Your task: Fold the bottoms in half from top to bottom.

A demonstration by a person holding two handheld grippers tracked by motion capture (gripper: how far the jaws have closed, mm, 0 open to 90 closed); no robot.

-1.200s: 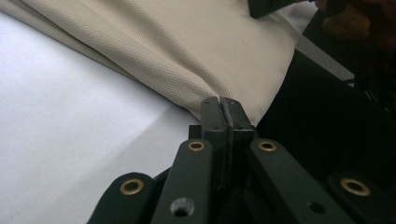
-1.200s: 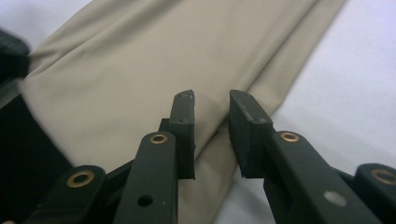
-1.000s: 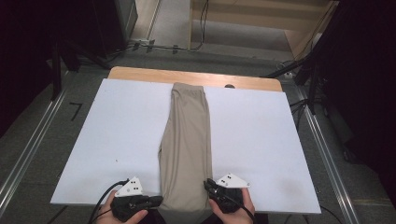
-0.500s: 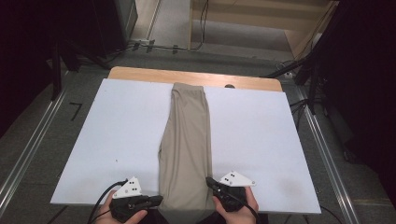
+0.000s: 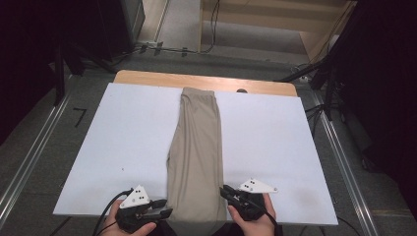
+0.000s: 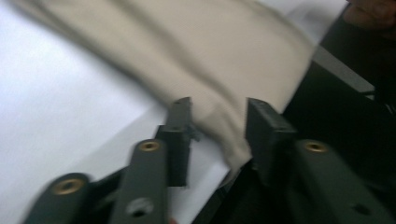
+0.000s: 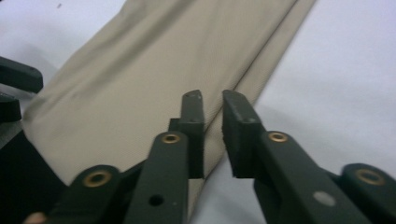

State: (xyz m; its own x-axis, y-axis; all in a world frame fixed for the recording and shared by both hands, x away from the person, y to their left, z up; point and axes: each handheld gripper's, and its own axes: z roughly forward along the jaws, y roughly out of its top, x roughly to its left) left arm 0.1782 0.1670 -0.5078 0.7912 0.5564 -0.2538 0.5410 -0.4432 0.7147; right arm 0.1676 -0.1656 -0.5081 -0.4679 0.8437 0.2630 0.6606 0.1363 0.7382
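Beige trousers [image 5: 196, 157], folded lengthwise, lie flat down the middle of the white board [image 5: 123, 147]. Both grippers are at the trousers' near end. My left gripper [image 5: 167, 212] is at the near left corner, open. In the left gripper view, which is blurred, the cloth's [image 6: 210, 56] corner lies between the jaws of that gripper [image 6: 219, 105]. My right gripper [image 5: 223, 191] is at the near right edge. Its jaws [image 7: 212, 95] stand a narrow gap apart with the fabric [image 7: 140, 84] edge pinched between them.
The board rests on a wooden table [image 5: 147, 77] whose far edge shows. Metal rails [image 5: 339, 157] run along both sides. Cables and dark stands [image 5: 319, 73] are on the floor beyond. The left gripper's jaw tips [image 7: 14, 77] show at the left of the right gripper view.
Both hands have shifted only slightly at the near end of the trousers. The left gripper is moving, as its blurred view shows. The trousers lie as before.
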